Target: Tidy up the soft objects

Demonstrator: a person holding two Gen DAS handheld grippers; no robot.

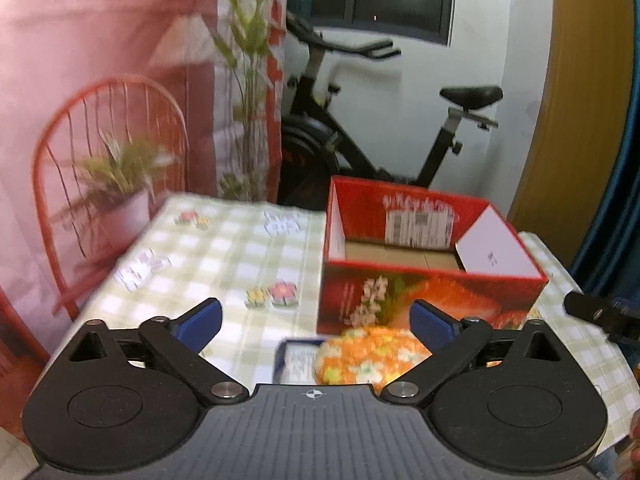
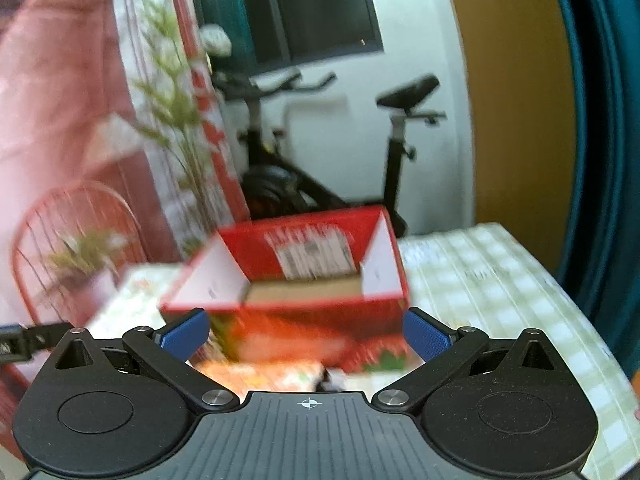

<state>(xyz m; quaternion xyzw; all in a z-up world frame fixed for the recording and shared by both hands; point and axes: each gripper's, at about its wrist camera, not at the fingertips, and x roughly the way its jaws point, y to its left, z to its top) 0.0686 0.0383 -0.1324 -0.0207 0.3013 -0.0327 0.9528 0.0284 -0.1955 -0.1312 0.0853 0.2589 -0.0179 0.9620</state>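
Observation:
An open red cardboard box (image 1: pixel 424 292) stands on the checked tablecloth (image 1: pixel 224 256); it also shows blurred in the right wrist view (image 2: pixel 304 268). An orange flowered soft object (image 1: pixel 368 356) lies on the table in front of the box, low between the fingers of my left gripper (image 1: pixel 316 322), which is open and empty. A blue-edged packet (image 1: pixel 296 360) lies beside it. My right gripper (image 2: pixel 306 334) is open and empty in front of the box, above the same orange soft object (image 2: pixel 264 376). Small flower-shaped pieces (image 1: pixel 272 295) and white ones (image 1: pixel 140 266) lie on the cloth to the left.
A potted plant (image 1: pixel 120 184) stands at the table's far left corner with a red wire chair (image 1: pixel 108 152) behind it. An exercise bike (image 1: pixel 384 128) stands beyond the table. The other gripper's black tip (image 1: pixel 600 312) shows at the right edge.

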